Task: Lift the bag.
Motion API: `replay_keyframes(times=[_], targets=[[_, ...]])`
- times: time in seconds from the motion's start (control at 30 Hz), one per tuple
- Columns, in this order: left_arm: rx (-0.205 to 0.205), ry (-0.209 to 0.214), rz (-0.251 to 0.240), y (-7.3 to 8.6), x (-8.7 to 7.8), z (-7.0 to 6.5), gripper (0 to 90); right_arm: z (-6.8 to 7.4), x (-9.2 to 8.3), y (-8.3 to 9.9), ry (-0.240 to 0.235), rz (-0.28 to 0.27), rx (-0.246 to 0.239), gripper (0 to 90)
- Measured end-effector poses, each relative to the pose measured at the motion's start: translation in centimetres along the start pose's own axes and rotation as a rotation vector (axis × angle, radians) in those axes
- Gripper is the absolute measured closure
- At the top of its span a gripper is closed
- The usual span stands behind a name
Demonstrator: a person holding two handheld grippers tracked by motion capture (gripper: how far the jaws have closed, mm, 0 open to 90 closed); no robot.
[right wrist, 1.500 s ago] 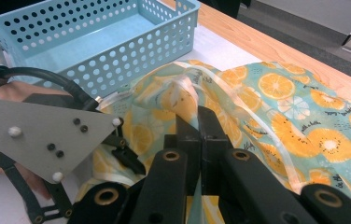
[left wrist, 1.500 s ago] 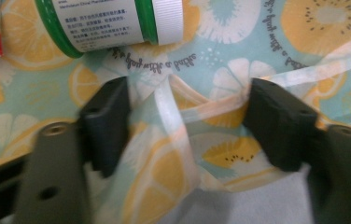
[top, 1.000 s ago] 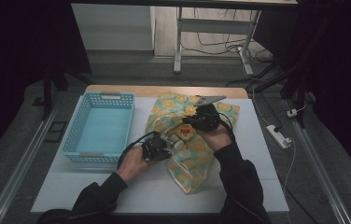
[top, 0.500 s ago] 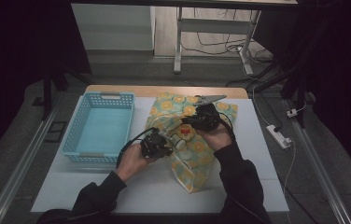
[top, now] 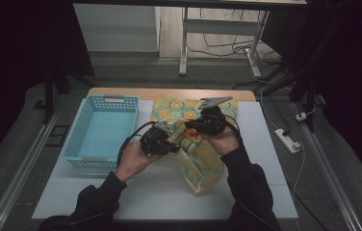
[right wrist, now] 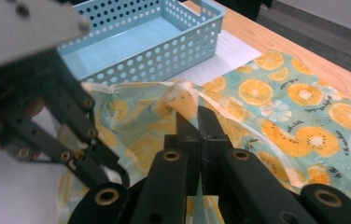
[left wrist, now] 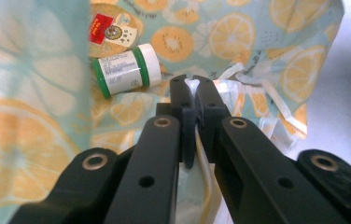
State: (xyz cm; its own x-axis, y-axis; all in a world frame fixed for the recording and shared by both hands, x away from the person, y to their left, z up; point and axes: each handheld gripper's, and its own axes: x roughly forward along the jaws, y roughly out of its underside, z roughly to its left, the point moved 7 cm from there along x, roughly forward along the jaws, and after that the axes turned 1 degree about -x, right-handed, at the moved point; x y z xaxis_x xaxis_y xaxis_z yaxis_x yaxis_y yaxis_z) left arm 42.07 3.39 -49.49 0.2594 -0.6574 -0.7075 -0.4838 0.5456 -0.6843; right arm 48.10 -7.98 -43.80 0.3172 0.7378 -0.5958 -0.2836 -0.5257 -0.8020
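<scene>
A bag (top: 203,166) printed with orange slices lies on the white table top (top: 265,159), its mouth held apart between my two grippers. My left gripper (top: 175,144) is shut on a pale strip at the bag's near rim (left wrist: 191,86). My right gripper (top: 189,126) is shut on the opposite rim of the bag (right wrist: 183,100). In the left gripper view, a white bottle (left wrist: 124,70) with a green band and a round tin with a red label (left wrist: 110,30) lie inside the bag (left wrist: 239,37). The bottle (top: 188,143) also shows between the grippers from above.
A light blue perforated basket (top: 102,130) stands empty to the left of the bag, also in the right gripper view (right wrist: 141,42). The rest of the printed cloth (right wrist: 304,102) spreads toward the table's wooden far edge. A power strip (top: 287,140) lies on the floor at the right.
My left gripper has risen with the bag's rim in it, so the mouth gapes wider. The right gripper has stayed about where it was.
</scene>
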Motion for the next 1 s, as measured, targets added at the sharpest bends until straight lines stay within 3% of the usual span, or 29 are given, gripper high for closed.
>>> replay_keyframes(times=[0.17,0.7,1.0], targets=[[-0.028,0.029,-0.023,-0.7,-1.1,0.4,88.3,0.3,-0.3,-0.4,-0.007,0.005,-0.018,90.0],[-0.048,0.076,-0.104,-4.5,-5.4,0.7,88.3,1.4,-1.5,-3.0,-0.037,-0.01,-0.035,90.0],[-0.067,0.083,-0.128,-6.5,-7.5,1.8,88.3,1.8,-2.3,-4.7,-0.035,-0.017,-0.055,90.0]])
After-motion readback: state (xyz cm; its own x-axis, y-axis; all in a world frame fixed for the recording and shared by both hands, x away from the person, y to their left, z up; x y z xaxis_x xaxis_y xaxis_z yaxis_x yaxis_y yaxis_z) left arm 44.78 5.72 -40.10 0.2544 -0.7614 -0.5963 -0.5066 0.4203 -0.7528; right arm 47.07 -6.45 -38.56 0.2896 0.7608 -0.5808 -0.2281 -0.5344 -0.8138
